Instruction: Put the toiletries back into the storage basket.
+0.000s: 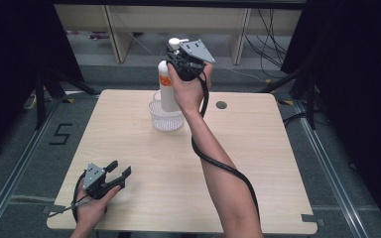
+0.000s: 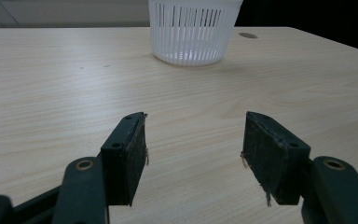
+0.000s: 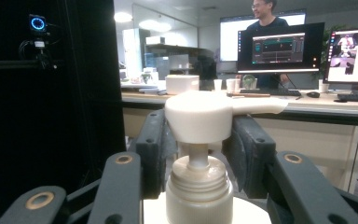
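Pump bottle [image 1: 167,84], white with orange label, upright with its base in the white slatted basket [image 1: 166,120] at the table's [image 1: 258,163] far side, neck pinched by right gripper [image 1: 177,62]; left gripper [image 1: 118,171] near front-left corner, jaws spread, holding nothing

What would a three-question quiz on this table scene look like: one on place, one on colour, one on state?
1. Where is the pump bottle?
A. lying on the floor
B. held above the basket
C. beside the left gripper

2. What colour is the basket?
A. white
B. red
C. black

3. How are the left gripper's jaws?
A. clamped on a cup
B. shut tight
C. apart, with nothing between

Answers: 1 B, the right gripper grips the bottle over the basket. 2 A, its ribbed wall is white. 3 C, bare table shows between them.
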Demonstrator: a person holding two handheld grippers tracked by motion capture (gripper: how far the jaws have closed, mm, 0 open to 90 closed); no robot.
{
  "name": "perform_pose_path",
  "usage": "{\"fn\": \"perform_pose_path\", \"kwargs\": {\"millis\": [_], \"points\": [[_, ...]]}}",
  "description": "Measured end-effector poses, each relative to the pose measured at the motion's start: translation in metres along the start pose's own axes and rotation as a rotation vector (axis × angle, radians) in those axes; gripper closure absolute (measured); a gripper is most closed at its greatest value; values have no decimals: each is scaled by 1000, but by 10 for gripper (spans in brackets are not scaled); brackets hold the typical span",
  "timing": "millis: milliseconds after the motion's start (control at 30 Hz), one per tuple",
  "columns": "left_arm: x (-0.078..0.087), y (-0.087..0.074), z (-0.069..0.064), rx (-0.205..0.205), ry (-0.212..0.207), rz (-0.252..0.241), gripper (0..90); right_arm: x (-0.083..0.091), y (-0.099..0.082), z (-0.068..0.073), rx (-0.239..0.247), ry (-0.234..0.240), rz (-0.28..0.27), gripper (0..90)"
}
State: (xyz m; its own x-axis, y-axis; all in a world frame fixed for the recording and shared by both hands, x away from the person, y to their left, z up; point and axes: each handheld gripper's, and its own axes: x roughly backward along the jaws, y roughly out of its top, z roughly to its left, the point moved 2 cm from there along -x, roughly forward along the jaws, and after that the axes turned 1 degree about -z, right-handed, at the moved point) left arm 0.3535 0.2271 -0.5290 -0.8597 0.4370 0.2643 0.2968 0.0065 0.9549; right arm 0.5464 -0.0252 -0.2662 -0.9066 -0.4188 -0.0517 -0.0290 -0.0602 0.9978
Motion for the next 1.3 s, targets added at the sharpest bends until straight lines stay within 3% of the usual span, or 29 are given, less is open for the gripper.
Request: {"fn": "perform_pose_path", "kwargs": {"millis": [33, 367, 567, 1300], "points": [[0, 0, 0, 0, 4, 2, 390, -1, -1, 2, -19, 4, 2, 603], [0, 0, 0, 0, 1, -1, 390, -9, -5, 3, -2, -2, 10, 603], [1, 0, 0, -1, 5, 9, 390, -14, -6, 4, -24, 0, 23, 603], [1, 0, 0, -1, 3, 14, 390, -29, -16, 2, -19, -15, 48, 602]]}}
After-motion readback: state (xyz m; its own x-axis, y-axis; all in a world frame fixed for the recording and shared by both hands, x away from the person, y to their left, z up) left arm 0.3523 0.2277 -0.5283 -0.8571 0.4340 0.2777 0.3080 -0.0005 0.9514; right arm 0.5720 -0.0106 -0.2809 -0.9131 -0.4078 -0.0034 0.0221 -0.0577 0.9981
